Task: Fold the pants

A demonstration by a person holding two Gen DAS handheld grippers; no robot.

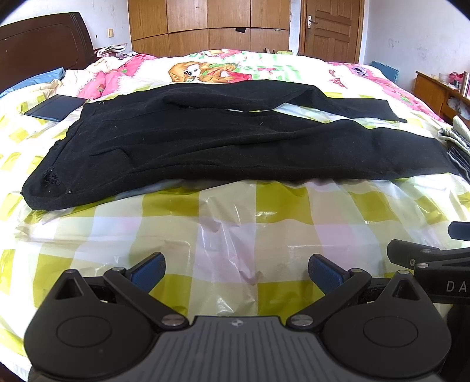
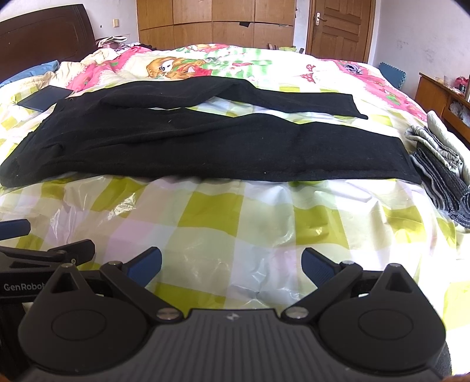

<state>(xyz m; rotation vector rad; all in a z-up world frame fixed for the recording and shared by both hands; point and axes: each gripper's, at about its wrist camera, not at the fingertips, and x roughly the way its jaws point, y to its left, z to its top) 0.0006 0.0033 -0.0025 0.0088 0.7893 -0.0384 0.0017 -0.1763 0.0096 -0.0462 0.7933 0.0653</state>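
Note:
Black pants (image 1: 223, 138) lie spread flat across the bed, waistband to the left and both legs running right; the far leg angles away from the near one. The same pants (image 2: 205, 144) fill the middle of the right wrist view. My left gripper (image 1: 236, 271) is open over the checked plastic sheet, well short of the pants' near edge, with nothing between its blue pads. My right gripper (image 2: 231, 266) is open too, beside the left one and equally short of the pants. Each gripper shows at the edge of the other's view.
A yellow-checked plastic sheet (image 1: 235, 223) covers the near bed. A dark tablet (image 1: 55, 107) lies left of the waistband. Folded grey clothes (image 2: 440, 164) are stacked at the right edge. Behind stand a headboard, wardrobe (image 1: 208, 26), door and side cabinet (image 2: 434, 91).

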